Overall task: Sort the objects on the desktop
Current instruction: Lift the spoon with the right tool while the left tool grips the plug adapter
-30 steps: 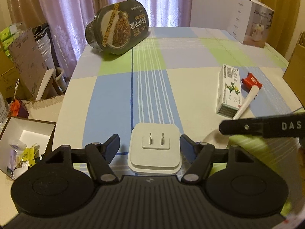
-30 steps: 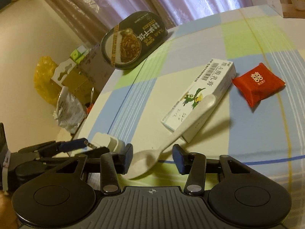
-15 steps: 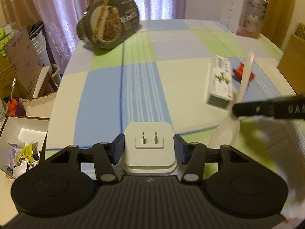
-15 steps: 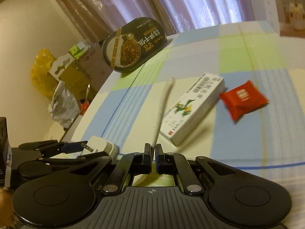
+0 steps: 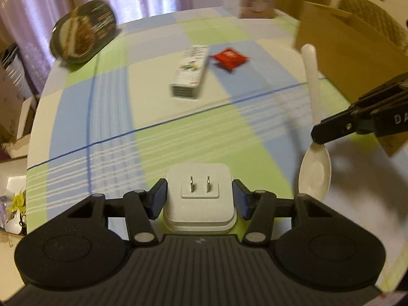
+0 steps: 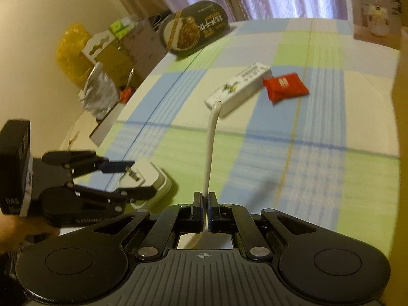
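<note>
A white two-prong plug adapter (image 5: 199, 196) is held above the checked tablecloth, my left gripper (image 5: 199, 199) shut on its sides. In the right wrist view the same adapter (image 6: 150, 178) shows at the left in that left gripper (image 6: 122, 176). My right gripper (image 6: 205, 205) is shut on a white plastic spoon (image 6: 209, 150), handle pointing away. From the left wrist view the spoon (image 5: 315, 168) hangs bowl-down at the right, pinched by the right gripper (image 5: 320, 137). A white carton (image 5: 190, 71) and a red packet (image 5: 230, 58) lie mid-table.
A dark oval food tray (image 5: 81, 32) leans at the table's far left. A brown cardboard box (image 5: 357, 58) stands at the right edge, a white printed box (image 6: 377, 15) at the far end. Cartons, bags and a yellow sack (image 6: 71, 51) crowd the floor left of the table.
Both grippers have lifted and swung right with their loads. The left closed on the adapter, the right closed on the spoon, whose handle now stands up off the carton.
</note>
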`<state>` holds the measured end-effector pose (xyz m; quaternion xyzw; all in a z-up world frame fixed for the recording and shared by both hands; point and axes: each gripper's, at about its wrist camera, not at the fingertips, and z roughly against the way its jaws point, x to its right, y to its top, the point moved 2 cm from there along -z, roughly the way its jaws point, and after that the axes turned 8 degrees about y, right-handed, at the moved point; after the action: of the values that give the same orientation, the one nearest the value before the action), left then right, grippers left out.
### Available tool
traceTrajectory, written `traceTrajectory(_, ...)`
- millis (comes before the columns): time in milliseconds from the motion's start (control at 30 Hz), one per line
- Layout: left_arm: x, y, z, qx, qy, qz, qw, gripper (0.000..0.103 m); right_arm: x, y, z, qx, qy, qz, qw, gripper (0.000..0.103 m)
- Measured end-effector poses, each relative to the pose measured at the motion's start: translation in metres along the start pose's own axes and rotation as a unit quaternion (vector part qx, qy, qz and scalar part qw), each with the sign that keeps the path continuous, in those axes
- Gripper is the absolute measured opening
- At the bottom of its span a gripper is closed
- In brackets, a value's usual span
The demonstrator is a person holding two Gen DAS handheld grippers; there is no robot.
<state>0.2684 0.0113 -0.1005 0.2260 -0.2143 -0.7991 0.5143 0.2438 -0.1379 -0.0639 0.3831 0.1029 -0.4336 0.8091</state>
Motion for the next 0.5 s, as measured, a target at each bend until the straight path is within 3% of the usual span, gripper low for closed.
traceTrajectory(267,0.042,-0.005,0.042,0.029,-0.015,0.000,0.9995,0.050,-0.009,-0.036,0.047,0.026,-0.038,0.019,0.999,0.000)
traceTrajectory(500,0.060,0.004,0.051,0.048,-0.017,-0.008,0.9987,0.050,-0.013,-0.038,0.065,0.062,-0.064,0.040,0.995,0.000)
